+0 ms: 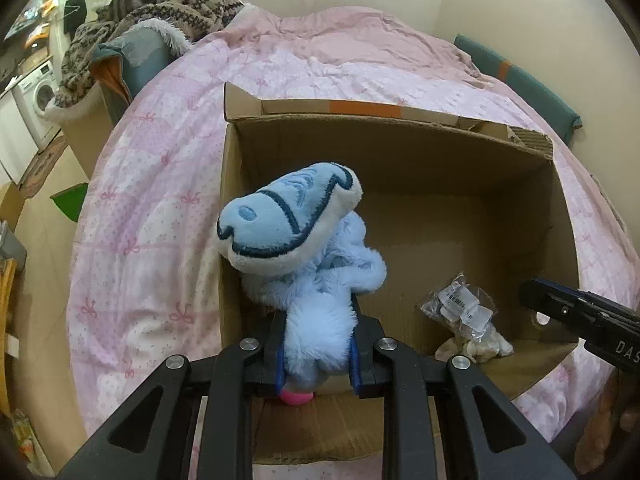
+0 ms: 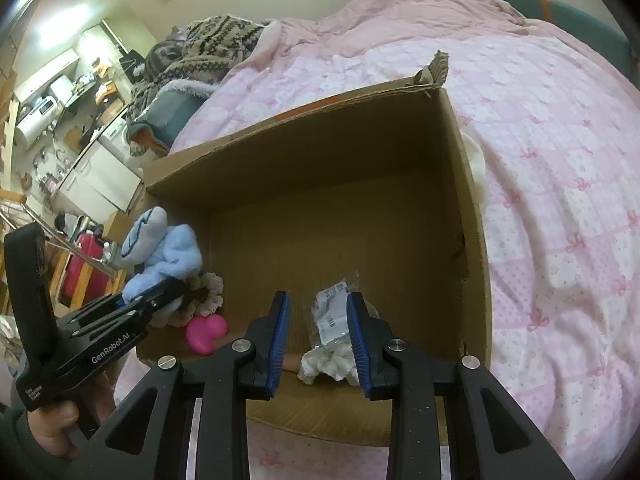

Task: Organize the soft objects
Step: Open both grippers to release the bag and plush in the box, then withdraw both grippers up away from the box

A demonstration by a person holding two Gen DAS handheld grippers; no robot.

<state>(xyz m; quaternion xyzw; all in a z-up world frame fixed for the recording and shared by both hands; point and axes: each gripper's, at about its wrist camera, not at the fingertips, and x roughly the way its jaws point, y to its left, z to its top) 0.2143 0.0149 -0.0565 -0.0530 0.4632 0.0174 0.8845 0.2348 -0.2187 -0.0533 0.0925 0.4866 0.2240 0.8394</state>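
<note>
- While your left gripper (image 1: 318, 344) clenches the blue plush toy (image 1: 304, 240) by its furry lower body, the toy's big flat head stands up over the near left corner of the cardboard box (image 1: 400, 148), so letting go here should drop it inside.
- In the same left view, a pink part (image 1: 297, 397) of the toy hangs just below the pads, and a small plastic-wrapped bundle (image 1: 466, 318) already lies on the box floor toward the right, well apart from the toy.
- The box sits on the pink quilt (image 1: 160, 184), its top open toward you, which is why both tools point steeply down into it.
- From your right wrist, the right gripper (image 2: 318, 340) hangs over the near edge of the box, jaws parted and released; the wrapped bundle (image 2: 332, 336) shows between the blue pads, but it appears to lie on the floor beyond them, not gripped.
- In that view the left gripper (image 2: 132, 304) enters from the left with the toy at the box's left wall, a hand (image 2: 60, 424) on its handle.
</note>
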